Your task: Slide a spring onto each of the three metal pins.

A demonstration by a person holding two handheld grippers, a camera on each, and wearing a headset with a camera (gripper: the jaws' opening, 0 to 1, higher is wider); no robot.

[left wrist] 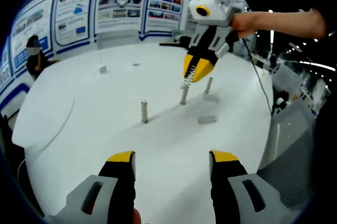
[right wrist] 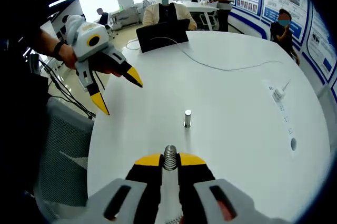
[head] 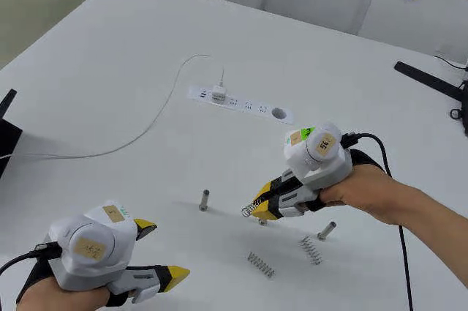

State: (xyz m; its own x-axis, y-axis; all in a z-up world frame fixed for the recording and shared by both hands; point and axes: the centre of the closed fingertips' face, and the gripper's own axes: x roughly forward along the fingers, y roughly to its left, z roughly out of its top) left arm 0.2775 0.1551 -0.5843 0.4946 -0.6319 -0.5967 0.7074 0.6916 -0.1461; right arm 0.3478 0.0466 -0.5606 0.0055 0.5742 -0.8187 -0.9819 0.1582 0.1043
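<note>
Right claw (head: 265, 207), centre-right of the head view, is clenched on the held spring (head: 251, 210). The spring pokes out past the yellow tips, toward lower left. The middle pin (head: 262, 221) sits right under the tips, partly hidden by the claw.

In the left gripper view, upper middle, the held spring hangs from the right claw down to the top of the middle pin. Can't tell if the coil is over the pin or only touching it. In the right gripper view the spring is pinched between the closed jaws at bottom centre, end-on to the camera.

The left pin (head: 204, 200) stands upright on the white counter (head: 110, 69), left of the right claw and apart from it, bare. In the right gripper view it's just above the spring, mid-frame. The right pin (head: 327, 230) is lower right of the claw and also bare; it reads as upright in the left gripper view.

The first loose spring (head: 260, 265) lies flat below the claw. The second loose spring (head: 311, 249) lies flat just beside the right pin.

Left claw (head: 162, 250), at the lower left of the head view, is released with its jaws spread wide and nothing between them. It is well apart from the pins and springs. Its own view shows the two yellow tips at the bottom, with bare counter in the gap.

A power strip (head: 241, 104) lies upper centre of the head view with a white cable (head: 146, 132) running off to the left.
</note>
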